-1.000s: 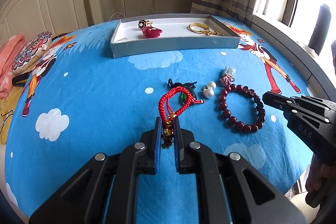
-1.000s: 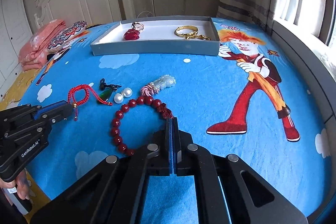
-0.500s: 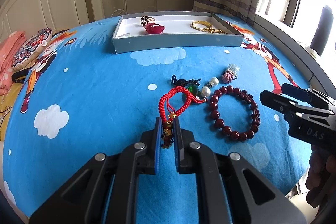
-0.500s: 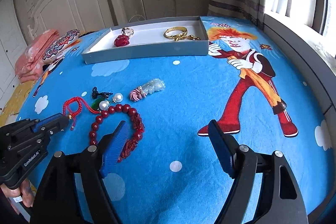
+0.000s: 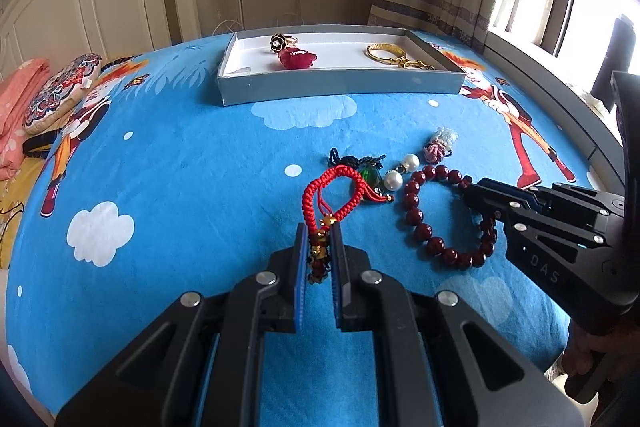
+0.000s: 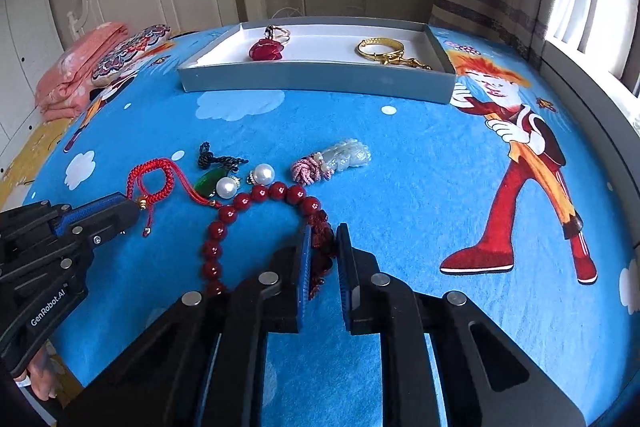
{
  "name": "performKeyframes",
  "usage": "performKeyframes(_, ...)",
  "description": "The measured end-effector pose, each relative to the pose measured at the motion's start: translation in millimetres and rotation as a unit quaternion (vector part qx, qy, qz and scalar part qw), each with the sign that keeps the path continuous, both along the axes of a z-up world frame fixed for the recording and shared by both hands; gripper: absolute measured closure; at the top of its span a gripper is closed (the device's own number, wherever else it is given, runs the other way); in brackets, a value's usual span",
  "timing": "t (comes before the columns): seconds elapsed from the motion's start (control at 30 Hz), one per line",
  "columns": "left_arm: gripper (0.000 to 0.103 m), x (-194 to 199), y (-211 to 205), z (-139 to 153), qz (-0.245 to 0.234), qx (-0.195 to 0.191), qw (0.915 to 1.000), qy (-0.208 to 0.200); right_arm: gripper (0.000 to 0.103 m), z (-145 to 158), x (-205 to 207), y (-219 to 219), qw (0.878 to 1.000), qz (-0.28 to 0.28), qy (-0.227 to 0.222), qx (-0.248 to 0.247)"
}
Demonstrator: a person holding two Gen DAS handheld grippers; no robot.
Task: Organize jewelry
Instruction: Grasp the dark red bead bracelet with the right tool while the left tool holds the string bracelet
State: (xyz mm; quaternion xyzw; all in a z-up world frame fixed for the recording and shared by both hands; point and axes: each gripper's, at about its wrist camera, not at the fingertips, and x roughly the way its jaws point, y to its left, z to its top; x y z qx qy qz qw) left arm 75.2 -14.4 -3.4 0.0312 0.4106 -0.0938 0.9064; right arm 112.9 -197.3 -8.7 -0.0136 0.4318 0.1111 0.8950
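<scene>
My left gripper (image 5: 319, 251) was clamped on the gold charm end of the red cord bracelet (image 5: 332, 187); its loop lay on the bedsheet (image 5: 180, 167) ahead of the fingertips. My right gripper (image 6: 323, 247) had just been closing, and its jaws stood nearly together with the tassel of the bead bracelet (image 6: 256, 199) between them, the pads pressing it. The rest of the bead ring curved left of those jaws on the sheet. Taking the bead bracelet as landmark: two pearls (image 6: 244, 181) lay just beyond it, a green pendant (image 6: 206, 183) beside the pearls, and a pale carved charm (image 6: 340, 159) beyond and to the right. The tray (image 6: 320, 81) sat well beyond, holding a gold bangle (image 6: 380, 47), a red flower (image 6: 266, 51) and a ring (image 6: 278, 33).
</scene>
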Motion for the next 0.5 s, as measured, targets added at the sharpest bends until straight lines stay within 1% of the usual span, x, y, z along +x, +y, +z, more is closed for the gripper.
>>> performKeyframes(0.13,0.093,-1,0,7,0.001,0.000,1.0000,-0.007,0.089,6,-6,-3,1.000,-0.004,-0.007,0.003)
performKeyframes(0.37,0.093,-3,-2,24,-0.001,0.000,0.9996,-0.027,0.089,30,-13,-15,0.999,-0.022,-0.037,0.002)
performKeyframes(0.5,0.093,-1,-3,35,0.006,-0.003,0.9992,-0.039,0.089,41,-14,-22,0.998,-0.043,-0.054,-0.002)
